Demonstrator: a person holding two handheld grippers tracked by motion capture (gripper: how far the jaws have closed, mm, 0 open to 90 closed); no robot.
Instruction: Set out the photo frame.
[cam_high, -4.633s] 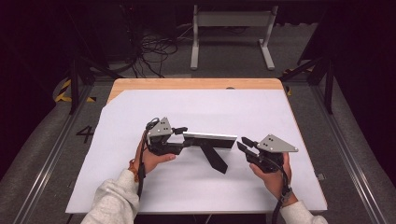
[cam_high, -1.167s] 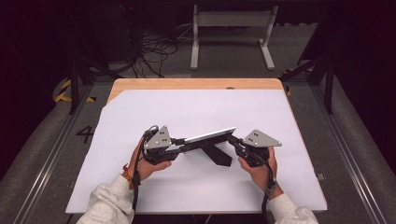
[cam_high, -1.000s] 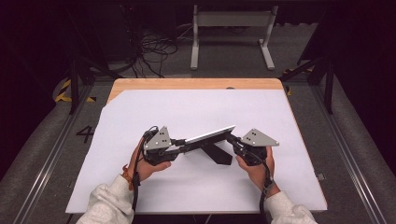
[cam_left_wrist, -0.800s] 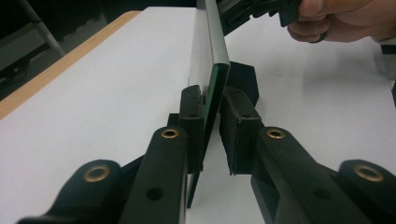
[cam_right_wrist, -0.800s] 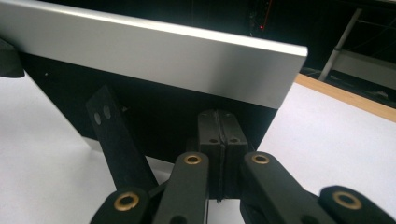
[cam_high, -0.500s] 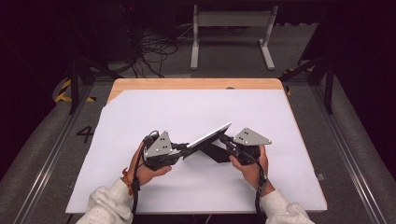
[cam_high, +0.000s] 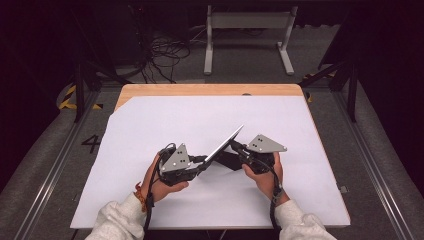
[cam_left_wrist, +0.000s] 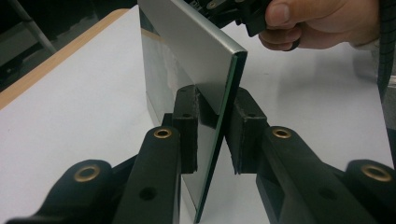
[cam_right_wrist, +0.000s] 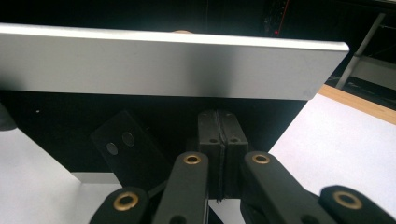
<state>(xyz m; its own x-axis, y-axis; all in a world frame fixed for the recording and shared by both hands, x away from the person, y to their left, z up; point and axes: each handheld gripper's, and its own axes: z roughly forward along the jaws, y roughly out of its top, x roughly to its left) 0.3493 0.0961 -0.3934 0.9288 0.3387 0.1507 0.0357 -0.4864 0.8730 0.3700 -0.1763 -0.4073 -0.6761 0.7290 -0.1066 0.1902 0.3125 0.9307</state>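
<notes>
- We see a thin rectangular mirror with a silver metal frame and a black back (cam_high: 223, 144) lifted off the table, tilted, one end up toward the far side and the other down by the left gripper (cam_high: 202, 161).
- In the left gripper view, the mirror (cam_left_wrist: 196, 60) stands edge-on between the black rubbery pads (cam_left_wrist: 187, 126): smooth brushed-metal rim, greenish glass edge, and a glossy face that reflects the left pad. The left pad lies against the glass; the right pad sits close at the back, with a sliver of gap low down. These jaws have just been opening a little, the mirror between them.
- In the right gripper view, the right gripper (cam_right_wrist: 218, 135) has its ribbed pads pressed flat together, pinching a very thin black sheet edge at the mirror's dark back; the matte silver band of the frame (cam_right_wrist: 168, 65) runs across above it.
- That view also brings out a black hinged stand flap with two small round marks (cam_right_wrist: 122, 144) on the back.
- From the high view we make out the white paper sheet (cam_high: 150, 125) covering the light wooden table (cam_high: 210, 90), the grey three-cornered plates on both tools, and the right gripper (cam_high: 239, 150) meeting the mirror's underside.
- The left gripper view catches the other hand (cam_left_wrist: 322, 23), fingers curled around its black tool.
</notes>
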